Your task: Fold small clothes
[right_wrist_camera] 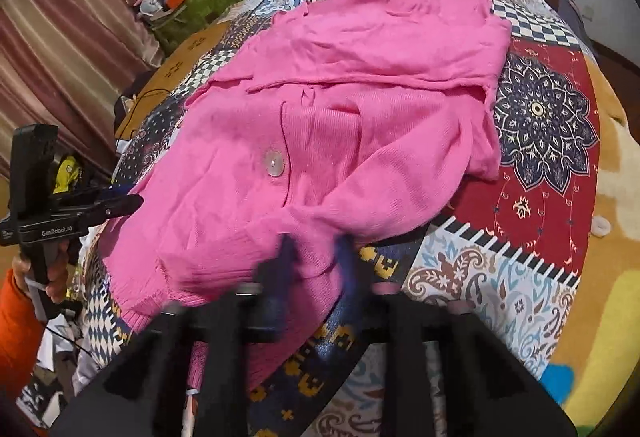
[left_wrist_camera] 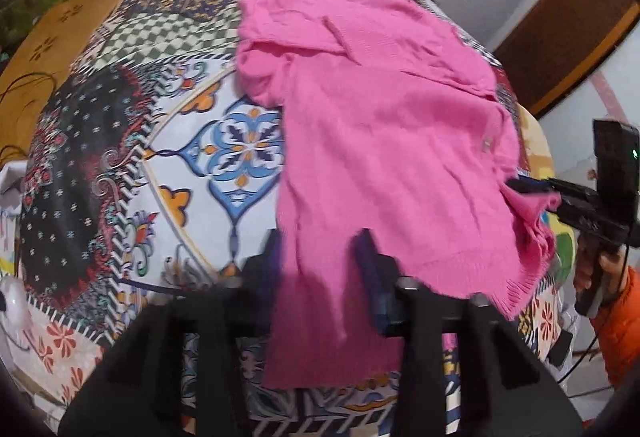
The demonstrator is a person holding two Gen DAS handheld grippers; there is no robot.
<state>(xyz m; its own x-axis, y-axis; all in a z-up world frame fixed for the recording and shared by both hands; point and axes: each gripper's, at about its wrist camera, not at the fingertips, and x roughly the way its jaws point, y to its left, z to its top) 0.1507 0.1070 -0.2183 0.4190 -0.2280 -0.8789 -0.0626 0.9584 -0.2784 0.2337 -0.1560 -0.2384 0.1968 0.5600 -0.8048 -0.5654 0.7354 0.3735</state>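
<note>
I have the pink knit cardigan [left_wrist_camera: 384, 141] spread on the patchwork bedspread [left_wrist_camera: 132, 141], its long axis running from my grippers at 6 o'clock toward 12. The left gripper [left_wrist_camera: 320, 257] pinches one hem corner; the right gripper [right_wrist_camera: 316, 257], jaws narrow, pinches the other. Both hands sit equally near, at the hem. The collar end lies far up, with open quilt beyond it; the bed edge drops away at 3 o'clock.

The cardigan [right_wrist_camera: 320, 141] lies on the bedspread [right_wrist_camera: 540, 165], both claws at its near hem
</note>
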